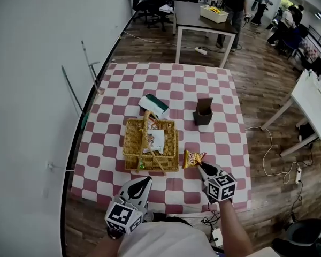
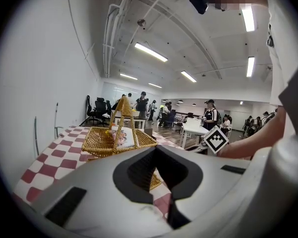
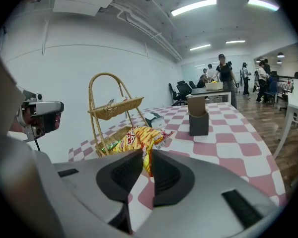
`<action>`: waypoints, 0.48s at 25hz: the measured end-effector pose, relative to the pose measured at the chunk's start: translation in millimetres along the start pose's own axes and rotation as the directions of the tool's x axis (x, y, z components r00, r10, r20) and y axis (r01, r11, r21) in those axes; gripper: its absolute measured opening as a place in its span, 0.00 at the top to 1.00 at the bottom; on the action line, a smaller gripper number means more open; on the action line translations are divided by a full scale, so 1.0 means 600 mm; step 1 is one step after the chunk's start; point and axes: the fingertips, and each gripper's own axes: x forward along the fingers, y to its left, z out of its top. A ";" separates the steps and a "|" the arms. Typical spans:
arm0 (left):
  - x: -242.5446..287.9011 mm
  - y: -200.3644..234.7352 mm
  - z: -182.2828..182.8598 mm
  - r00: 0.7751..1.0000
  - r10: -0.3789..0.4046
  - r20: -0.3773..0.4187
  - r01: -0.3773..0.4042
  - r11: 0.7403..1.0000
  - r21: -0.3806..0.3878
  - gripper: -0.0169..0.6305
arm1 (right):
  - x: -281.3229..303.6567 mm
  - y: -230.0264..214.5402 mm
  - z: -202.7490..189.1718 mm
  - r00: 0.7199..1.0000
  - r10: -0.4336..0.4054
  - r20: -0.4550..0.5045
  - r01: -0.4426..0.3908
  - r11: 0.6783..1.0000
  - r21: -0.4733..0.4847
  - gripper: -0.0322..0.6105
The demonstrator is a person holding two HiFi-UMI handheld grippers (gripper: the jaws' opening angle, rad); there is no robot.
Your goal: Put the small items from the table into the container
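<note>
The right gripper's fingers (image 3: 146,156) are pinched on the lower edge of a yellow-and-orange snack packet (image 3: 140,139). Only the thin foil seam sits between them, so they stand almost together. Holding it by the edge lets the bulk of the bag stick out ahead of the fingers, where it can be dropped without the gripper itself going into the container. The packet looks to be clear of the checked cloth and tips toward the wicker basket (image 1: 130,141).

In the head view the packet (image 1: 193,158) sits at about 4 o'clock from the basket, just beside its rim and not yet over it. The right gripper (image 1: 200,166) is behind it at the near edge of the bench (image 1: 214,84).

The left gripper's fingers (image 2: 156,150) are closed with nothing between them. That gripper (image 1: 141,184) waits at 6 o'clock of the basket, aimed at it, probably to stay out of the way or to steady the basket if needed.

A white packet (image 1: 155,140) already lies in the basket, under the tall handle (image 1: 146,126), which the carried bag will have to pass. On the cloth, a white-and-green pack (image 1: 153,105) lies at 12 o'clock, touching or just beside the far rim. A dark brown box (image 1: 203,112) stands at 2 o'clock, well apart.
</note>
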 end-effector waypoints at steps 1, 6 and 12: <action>-0.002 0.001 0.001 1.000 -0.003 0.002 0.003 1.000 0.001 0.99 | -0.002 0.003 0.007 1.000 -0.004 0.011 0.004 1.000 -0.001 0.84; -0.012 0.007 0.007 1.000 -0.013 0.021 0.013 1.000 -0.001 0.99 | -0.015 0.017 0.046 0.998 -0.018 0.066 0.019 1.000 -0.005 0.84; -0.025 0.015 0.011 0.999 -0.019 0.042 0.019 1.000 -0.004 0.99 | -0.027 0.038 0.099 0.991 -0.032 0.129 0.036 0.999 -0.032 0.84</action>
